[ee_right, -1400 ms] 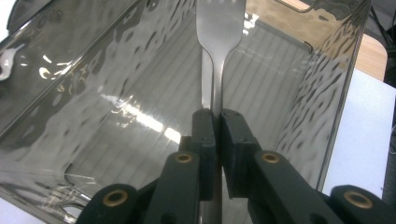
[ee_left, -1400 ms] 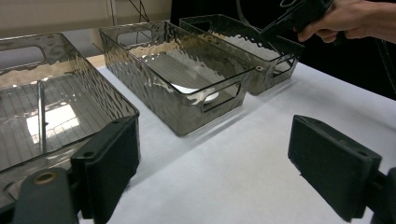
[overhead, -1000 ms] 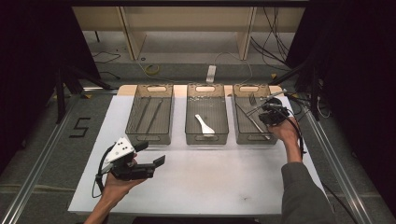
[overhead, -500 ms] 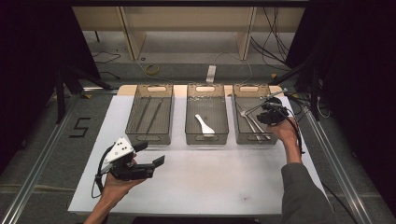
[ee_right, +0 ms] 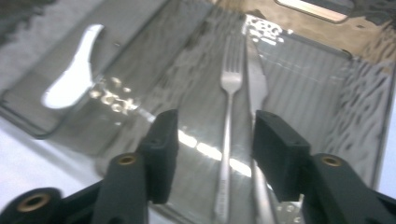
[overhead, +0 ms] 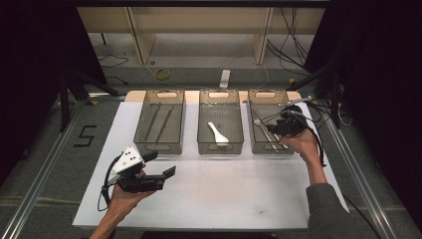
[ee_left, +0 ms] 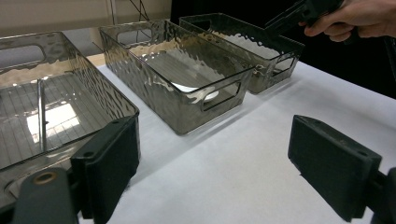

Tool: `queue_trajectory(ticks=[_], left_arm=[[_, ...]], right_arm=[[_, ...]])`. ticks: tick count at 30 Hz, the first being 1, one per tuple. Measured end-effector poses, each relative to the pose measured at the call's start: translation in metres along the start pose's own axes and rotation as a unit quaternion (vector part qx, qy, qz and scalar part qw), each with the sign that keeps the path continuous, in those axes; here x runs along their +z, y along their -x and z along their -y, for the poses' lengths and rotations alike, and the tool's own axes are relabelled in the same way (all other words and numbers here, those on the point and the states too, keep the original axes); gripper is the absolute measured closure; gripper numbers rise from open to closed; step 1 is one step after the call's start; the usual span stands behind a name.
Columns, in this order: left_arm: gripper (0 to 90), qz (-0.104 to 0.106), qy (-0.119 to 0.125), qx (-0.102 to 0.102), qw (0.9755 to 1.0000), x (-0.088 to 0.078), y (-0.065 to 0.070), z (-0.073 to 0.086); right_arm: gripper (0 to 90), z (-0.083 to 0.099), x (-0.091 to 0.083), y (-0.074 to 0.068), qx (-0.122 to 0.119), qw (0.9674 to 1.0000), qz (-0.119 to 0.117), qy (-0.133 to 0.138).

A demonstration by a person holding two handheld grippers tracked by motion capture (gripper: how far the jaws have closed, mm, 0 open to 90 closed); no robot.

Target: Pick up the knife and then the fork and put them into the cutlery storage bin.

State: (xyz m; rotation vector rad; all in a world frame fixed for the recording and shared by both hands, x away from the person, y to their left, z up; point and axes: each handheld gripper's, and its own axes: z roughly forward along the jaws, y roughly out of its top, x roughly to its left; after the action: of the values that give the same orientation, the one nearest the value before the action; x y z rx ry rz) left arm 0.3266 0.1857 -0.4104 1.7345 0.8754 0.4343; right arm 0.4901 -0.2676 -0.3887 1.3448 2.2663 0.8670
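While both tools [overhead: 166, 172] [ee_right: 212, 135] gape apart, three bins [overhead: 220, 127] hold one spoon [overhead: 218, 133], one fork [ee_right: 228, 116].

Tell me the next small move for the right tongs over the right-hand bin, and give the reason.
Probably lower the right tongs straight down around the fork. They hang open over the right bin, the fork's handle runs up between the jaws, and a knife lies close beside it, so a narrow descent should catch the fork alone.
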Motion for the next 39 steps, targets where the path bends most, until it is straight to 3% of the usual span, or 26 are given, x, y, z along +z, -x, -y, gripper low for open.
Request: queue_trajectory(ticks=[10,22,32,39], left_arm=[[15.5,0.0,-0.002,0.0,1.0,0.0,0.0,0.0],[15.5,0.003,-0.002,0.002,1.0,0.001,0.0,0.0],[15.5,0.007,-0.003,-0.002,1.0,0.001,0.0,0.0],[15.5,0.009,-0.003,-0.004,1.0,0.001,0.0,0.0]], right_arm=[[35.4,0.009,-0.015,-0.022,0.015,0.9988,-0.032,0.034],[32.7,0.022,-0.029,-0.047,0.006,0.9963,-0.036,0.078],[30.2,0.033,-0.033,-0.064,0.004,0.9939,-0.054,0.096],[28.4,0.038,-0.036,-0.075,0.006,0.9903,-0.074,0.118]])
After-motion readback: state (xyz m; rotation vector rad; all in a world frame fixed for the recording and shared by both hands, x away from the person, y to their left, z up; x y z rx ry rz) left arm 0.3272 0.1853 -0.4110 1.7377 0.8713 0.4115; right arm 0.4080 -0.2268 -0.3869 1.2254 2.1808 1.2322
